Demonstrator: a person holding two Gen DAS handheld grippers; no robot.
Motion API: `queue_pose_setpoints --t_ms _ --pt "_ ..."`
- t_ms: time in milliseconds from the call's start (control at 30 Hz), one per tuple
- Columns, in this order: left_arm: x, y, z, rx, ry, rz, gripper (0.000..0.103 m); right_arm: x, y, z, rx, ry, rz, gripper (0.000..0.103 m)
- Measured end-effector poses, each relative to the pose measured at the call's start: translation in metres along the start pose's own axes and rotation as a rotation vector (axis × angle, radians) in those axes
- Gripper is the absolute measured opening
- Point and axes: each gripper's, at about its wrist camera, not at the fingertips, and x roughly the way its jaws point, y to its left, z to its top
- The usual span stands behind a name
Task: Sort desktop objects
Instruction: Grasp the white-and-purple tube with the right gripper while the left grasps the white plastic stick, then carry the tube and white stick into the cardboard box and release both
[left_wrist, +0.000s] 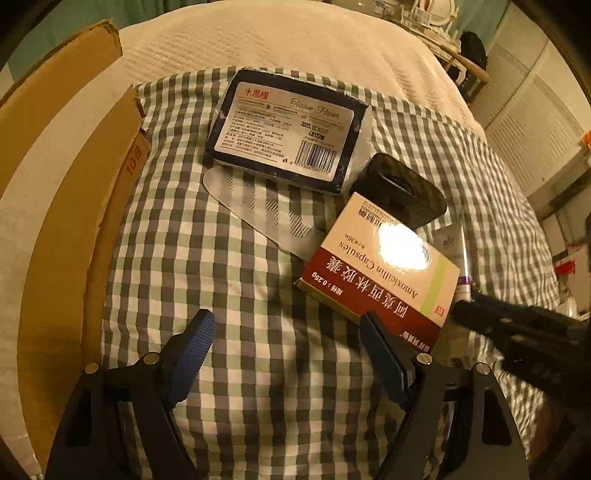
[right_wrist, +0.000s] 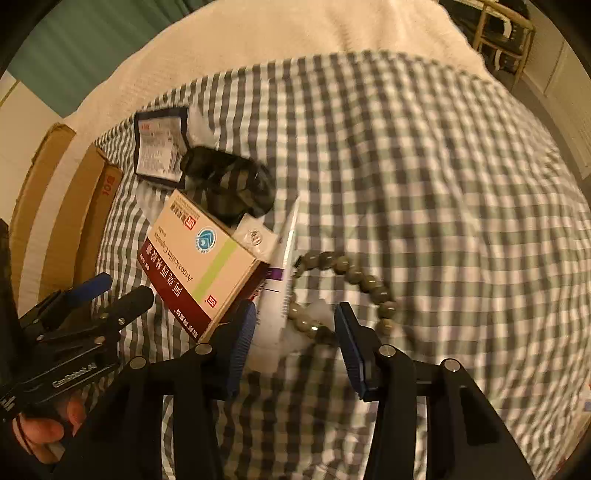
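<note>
My left gripper (left_wrist: 288, 332) hangs open over bare checked cloth (left_wrist: 240, 280), its right finger at the near corner of a red-and-cream Amoxicillin box (left_wrist: 380, 266). Beyond the box lie a dark tissue-paper pack (left_wrist: 280, 136), a clear plastic comb (left_wrist: 258, 206) and a black case (left_wrist: 402, 192). My right gripper (right_wrist: 295, 328) is open, low over the cloth. The end of a white tube (right_wrist: 269, 332) and part of a grey-green bead bracelet (right_wrist: 354, 277) lie between its fingers. The box (right_wrist: 199, 266) lies just left of it, partly on the tube.
An open cardboard carton (left_wrist: 62, 221) stands along the left edge of the cloth. A cream blanket (left_wrist: 295, 44) stretches behind. In the right wrist view the left gripper (right_wrist: 122, 290) and the hand holding it (right_wrist: 44, 432) are close at the lower left.
</note>
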Motion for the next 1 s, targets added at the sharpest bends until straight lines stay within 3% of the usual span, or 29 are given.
queue_pose_setpoints --t_ms 133,167,433,667,733,767,800,900,1000 --pt "-0.002 -0.007 -0.005 0.031 -0.010 -0.014 0.083 0.012 0.010 0.000 -0.046 0.009 -0.019 0.029" --pt "-0.002 -0.011 -0.008 0.055 -0.006 -0.026 0.083 0.011 0.011 0.000 -0.059 0.003 -0.023 0.020" --pt "0.000 -0.061 -0.036 0.280 0.015 -0.122 0.083 -0.026 0.001 -0.005 -0.068 -0.110 -0.014 0.017" --pt "0.017 -0.100 -0.051 0.418 0.041 -0.094 0.083 -0.042 -0.033 -0.015 0.021 -0.129 -0.009 0.018" --pt "0.025 -0.103 -0.050 0.419 0.067 -0.115 0.071 -0.039 -0.036 -0.016 0.039 -0.123 -0.009 0.018" --pt "0.027 -0.105 -0.050 0.430 0.072 -0.111 0.047 -0.040 -0.039 -0.018 0.043 -0.120 -0.008 0.018" --pt "0.029 -0.107 -0.051 0.451 0.084 -0.113 0.031 -0.039 -0.038 -0.019 0.045 -0.114 -0.005 0.018" --pt "0.024 -0.112 -0.055 0.516 0.082 -0.114 0.021 -0.045 -0.039 -0.021 0.041 -0.120 -0.003 0.018" --pt "0.015 -0.107 -0.059 0.516 0.088 -0.141 0.020 -0.052 -0.037 -0.023 0.017 -0.134 -0.027 0.018"
